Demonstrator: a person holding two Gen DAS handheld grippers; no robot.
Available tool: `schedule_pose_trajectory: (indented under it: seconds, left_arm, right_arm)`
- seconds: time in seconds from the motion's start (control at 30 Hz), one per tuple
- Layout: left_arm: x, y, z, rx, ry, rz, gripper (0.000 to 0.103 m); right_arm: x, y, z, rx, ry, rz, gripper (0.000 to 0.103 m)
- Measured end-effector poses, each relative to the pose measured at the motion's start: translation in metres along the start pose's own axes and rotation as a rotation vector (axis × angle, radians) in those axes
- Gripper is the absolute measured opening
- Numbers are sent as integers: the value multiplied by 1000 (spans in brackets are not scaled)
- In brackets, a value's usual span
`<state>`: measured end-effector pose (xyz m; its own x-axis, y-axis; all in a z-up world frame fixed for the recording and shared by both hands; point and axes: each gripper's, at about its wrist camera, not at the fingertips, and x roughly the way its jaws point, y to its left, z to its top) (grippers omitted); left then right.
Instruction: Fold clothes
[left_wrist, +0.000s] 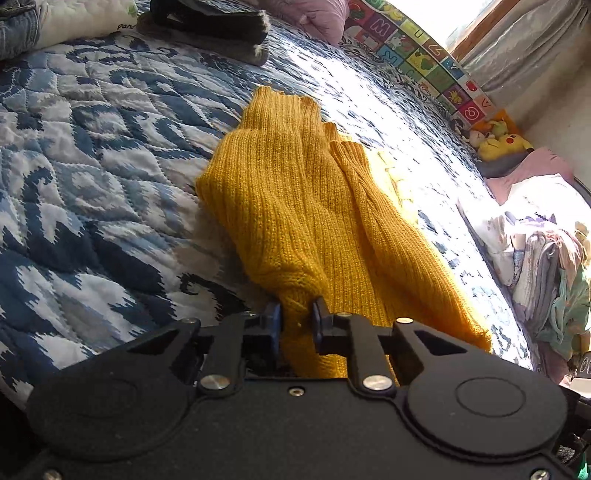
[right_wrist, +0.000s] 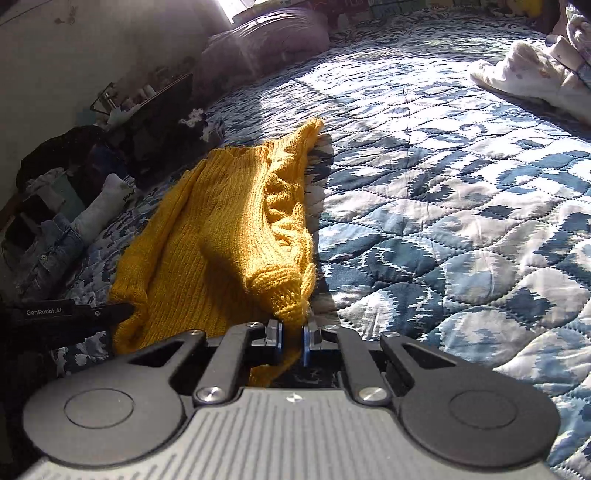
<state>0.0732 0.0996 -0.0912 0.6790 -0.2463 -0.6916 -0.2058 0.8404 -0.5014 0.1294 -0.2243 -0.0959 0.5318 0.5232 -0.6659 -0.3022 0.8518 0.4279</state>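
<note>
A mustard-yellow knitted sweater lies in long folds on a blue and white quilted bedspread. My left gripper is shut on a bunched corner of the knit at its near end. In the right wrist view the same sweater stretches away from me across the bedspread. My right gripper is shut on another bunched edge of it. The black body of the left gripper shows at the left edge of that view, beside the sweater.
Dark folded garments and a white pillow lie at the far side. An alphabet play mat, plush toys and a pile of clothes line the right. Jeans and clutter sit left; white clothing lies far right.
</note>
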Motion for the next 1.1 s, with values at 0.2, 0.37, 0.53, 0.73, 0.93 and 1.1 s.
schedule_pose_trajectory:
  seconds: [0.2,0.37,0.53,0.73,0.93,1.1]
  left_arm:
    - [-18,5,-17,0,43,20,18]
    - [-45,12,-9,-2,-9,-9,53]
    - [-59,16,13,12,-77,-4,55]
    - [-38,21,50,28,-115,28,57]
    - [9,24,90,33,-88,-15,61]
    - [50,20,119,35,-62,-48,62]
  right_arm:
    - [-13,26,-30,-106,114,-8,13]
    - [-32,26,-38,-16,55,61,38]
    - [-64,16,-22,37,-46,121,39]
    - [-50,7,4,41,-97,116,41]
    - [-11,-17,22,115,-109,109,42]
    - [20,-40,39,182,-111,99,42]
